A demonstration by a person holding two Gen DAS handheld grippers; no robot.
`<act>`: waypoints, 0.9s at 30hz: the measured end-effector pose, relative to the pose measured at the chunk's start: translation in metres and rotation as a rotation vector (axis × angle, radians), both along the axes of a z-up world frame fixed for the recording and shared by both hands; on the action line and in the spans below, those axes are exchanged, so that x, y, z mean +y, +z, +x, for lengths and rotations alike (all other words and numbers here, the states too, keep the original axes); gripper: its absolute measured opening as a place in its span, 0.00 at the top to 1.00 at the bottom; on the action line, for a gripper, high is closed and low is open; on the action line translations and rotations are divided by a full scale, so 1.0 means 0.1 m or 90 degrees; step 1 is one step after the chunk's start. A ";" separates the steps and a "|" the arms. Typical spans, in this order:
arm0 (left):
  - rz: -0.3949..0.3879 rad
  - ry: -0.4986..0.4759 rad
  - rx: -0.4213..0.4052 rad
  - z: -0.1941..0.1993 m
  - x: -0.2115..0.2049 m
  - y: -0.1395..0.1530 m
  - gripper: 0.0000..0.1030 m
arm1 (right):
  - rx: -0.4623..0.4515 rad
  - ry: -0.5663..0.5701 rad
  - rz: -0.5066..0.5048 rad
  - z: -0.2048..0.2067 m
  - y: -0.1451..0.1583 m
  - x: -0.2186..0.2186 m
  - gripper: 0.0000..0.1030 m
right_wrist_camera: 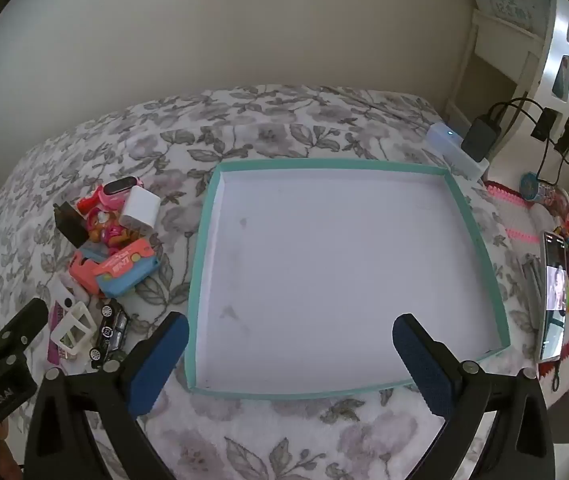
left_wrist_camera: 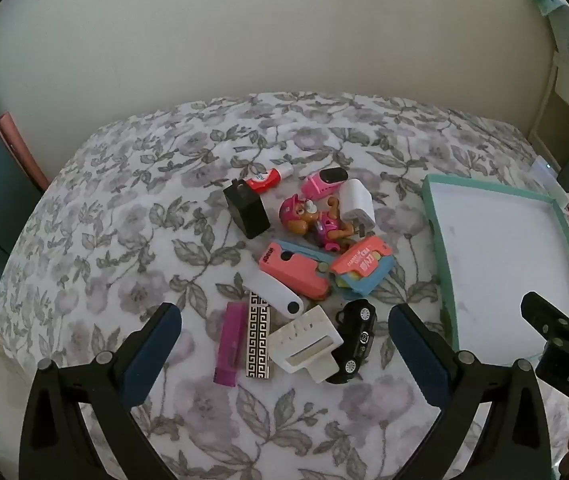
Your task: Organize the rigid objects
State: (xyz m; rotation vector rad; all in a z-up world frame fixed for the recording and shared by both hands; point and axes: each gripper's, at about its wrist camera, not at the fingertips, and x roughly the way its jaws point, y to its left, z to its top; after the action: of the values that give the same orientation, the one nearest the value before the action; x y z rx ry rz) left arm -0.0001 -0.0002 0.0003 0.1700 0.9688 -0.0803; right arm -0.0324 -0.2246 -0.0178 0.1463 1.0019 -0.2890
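Left wrist view first: we see our left gripper (left_wrist_camera: 284,340) with jaws spread wide and holding nothing, hovering over a pile of small things on the floral bedspread (left_wrist_camera: 104,220). Between the blue pads lie a white plastic clip (left_wrist_camera: 306,344), a black toy car (left_wrist_camera: 354,338), a patterned bar (left_wrist_camera: 259,336) and a purple stick (left_wrist_camera: 230,344); a pup figure (left_wrist_camera: 312,222) sits farther off.

Right wrist view: our right gripper (right_wrist_camera: 290,360) is likewise released and empty, its pads framing the teal-rimmed tray (right_wrist_camera: 480,248), with the pile off to the left.
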 end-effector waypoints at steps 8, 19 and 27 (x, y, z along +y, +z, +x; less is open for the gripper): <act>0.003 0.002 0.001 -0.02 -0.03 -0.03 0.00 | 0.001 -0.002 -0.007 0.00 -0.01 0.01 0.00; 0.002 0.005 0.012 0.00 0.02 -0.06 0.00 | 0.007 -0.009 -0.001 0.01 -0.02 -0.05 0.00; 0.001 0.006 0.013 0.00 0.01 -0.06 0.00 | 0.007 -0.011 -0.002 0.00 -0.04 -0.05 0.00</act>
State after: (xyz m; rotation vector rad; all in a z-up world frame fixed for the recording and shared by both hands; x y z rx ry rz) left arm 0.0001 0.0012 -0.0057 0.1667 0.9893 -0.0726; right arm -0.0319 -0.2292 -0.0214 0.1504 1.0122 -0.3074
